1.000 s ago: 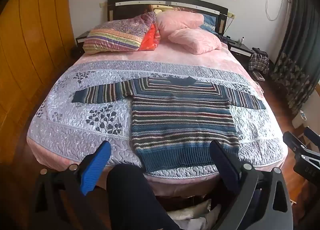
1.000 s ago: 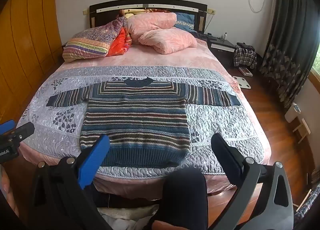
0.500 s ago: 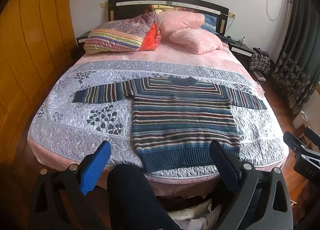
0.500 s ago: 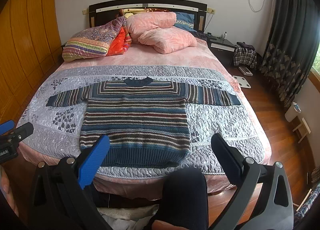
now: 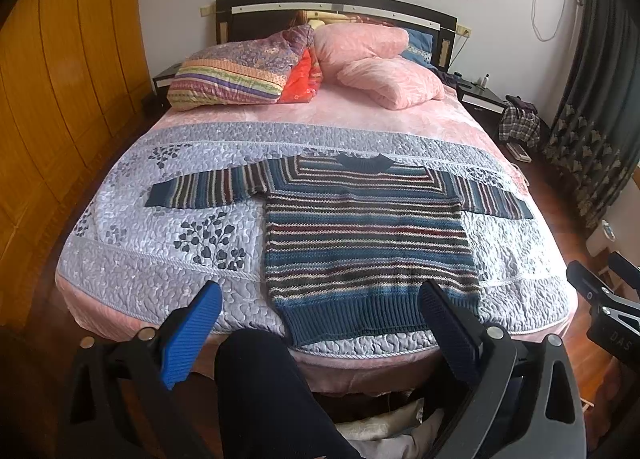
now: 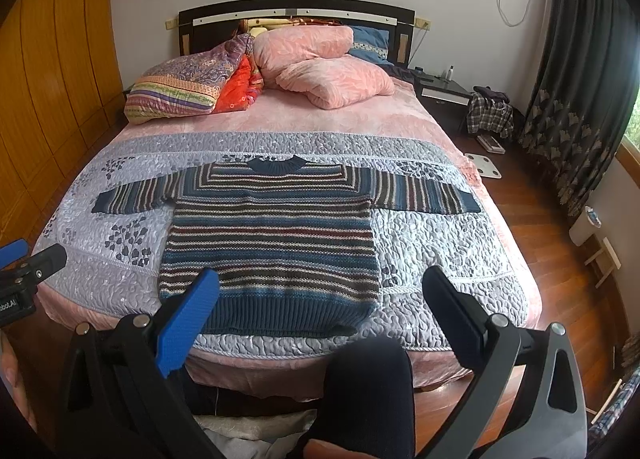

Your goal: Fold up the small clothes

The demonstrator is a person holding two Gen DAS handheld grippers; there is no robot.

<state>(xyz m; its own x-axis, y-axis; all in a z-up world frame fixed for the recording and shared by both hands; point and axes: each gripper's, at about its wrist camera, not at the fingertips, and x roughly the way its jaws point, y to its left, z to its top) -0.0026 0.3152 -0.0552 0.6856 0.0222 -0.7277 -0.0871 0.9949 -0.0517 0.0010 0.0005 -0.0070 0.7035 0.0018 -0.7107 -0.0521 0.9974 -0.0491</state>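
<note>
So there's exactly one garment to deal with: a striped knit sweater in blue, maroon and cream (image 5: 366, 235), spread flat, front up, on the grey quilted bedspread (image 5: 160, 259) of the bed. Both sleeves are stretched straight out to the sides, neck toward the headboard, ribbed hem at the foot edge of the bed, closest to the person. So its body runs lengthwise away from the jaws, and the sleeves run crosswise.

Both tools hang off the foot of the bed, short of the sweater and not touching it. The left gripper (image 5: 320, 313) has its jaws wide apart and empty; the right gripper (image 6: 320, 299) is the same, wide and holding nothing. From each camera the sweater lies straight ahead and a bit below. The left one sits nearer the hem's left corner and left sleeve, the right one nearer the right corner and right sleeve, so I'd guess each side takes its own sleeve first.

Count: one sweater, two sleeves, two grippers. Folding doesn't look started yet. Near the headboard I count two pink pillows (image 5: 390, 81) and one folded striped quilt (image 5: 236, 75).
</note>
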